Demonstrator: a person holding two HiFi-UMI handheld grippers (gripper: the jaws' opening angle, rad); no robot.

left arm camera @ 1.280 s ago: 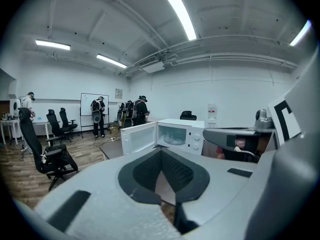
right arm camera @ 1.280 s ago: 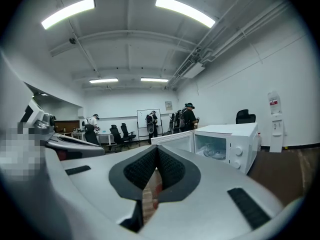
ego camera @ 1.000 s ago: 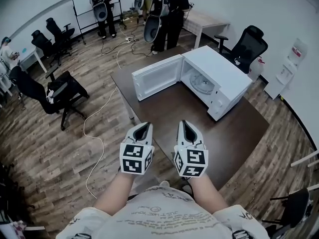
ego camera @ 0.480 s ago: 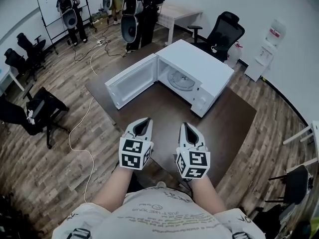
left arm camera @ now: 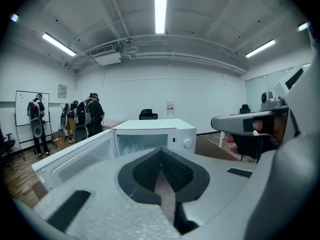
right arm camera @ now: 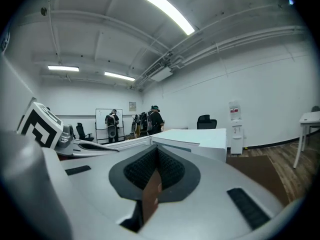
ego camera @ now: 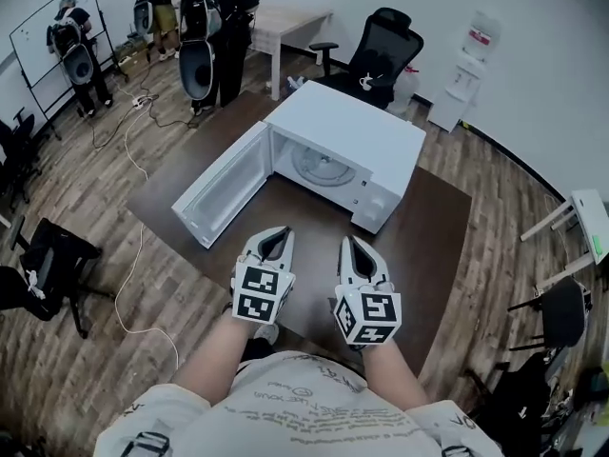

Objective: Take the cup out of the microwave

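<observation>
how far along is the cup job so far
Done: the microwave door stands open. In hand: nothing; left gripper and right gripper are both shut and empty, short of the microwave. Left: everything else; I see only the turntable inside, no cup.

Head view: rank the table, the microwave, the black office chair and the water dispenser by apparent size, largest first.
1. table
2. microwave
3. black office chair
4. water dispenser
The last two look close in size, and both stand farther from the camera, so their order is unsure.
</observation>
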